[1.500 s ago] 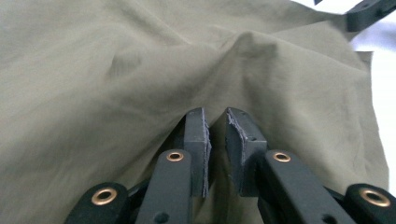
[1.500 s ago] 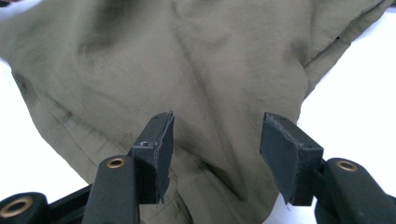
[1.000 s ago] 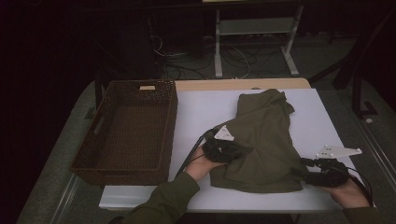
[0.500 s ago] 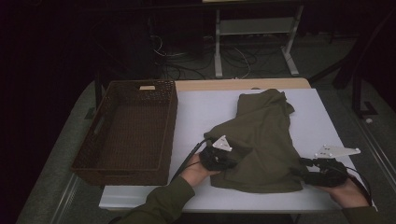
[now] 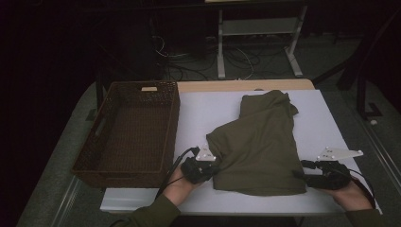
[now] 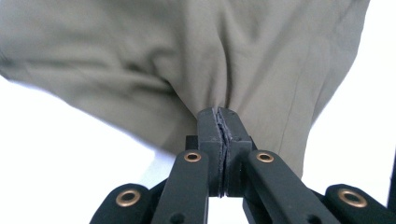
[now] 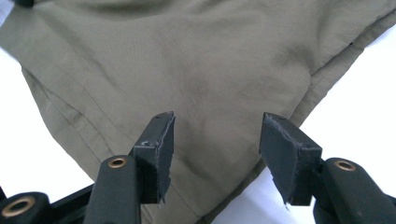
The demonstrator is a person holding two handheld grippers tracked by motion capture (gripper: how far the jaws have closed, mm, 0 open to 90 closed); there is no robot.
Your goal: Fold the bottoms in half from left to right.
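An olive green garment (image 5: 260, 142) lies folded on the white table (image 5: 208, 109), right of the middle. My left gripper (image 5: 212, 166) is at the garment's near left edge. In the left gripper view my left gripper (image 6: 223, 114) is shut on a pinched bunch of the olive fabric (image 6: 187, 56), which pulls taut away from it. My right gripper (image 5: 305, 172) rests at the garment's near right corner. Its jaws (image 7: 217, 135) stand apart just above the cloth (image 7: 210, 56), with nothing pressed between them.
A dark brown wicker basket (image 5: 174, 127) stands empty on the left of the table, close beside my left hand. Bare white tabletop lies between the basket and the garment. Beyond the table's far edge are cables and a metal stand (image 5: 257, 33) on the floor.
My left gripper has moved left and toward the table's near edge, drawing the garment's left flap out with it. The right gripper has stayed put.
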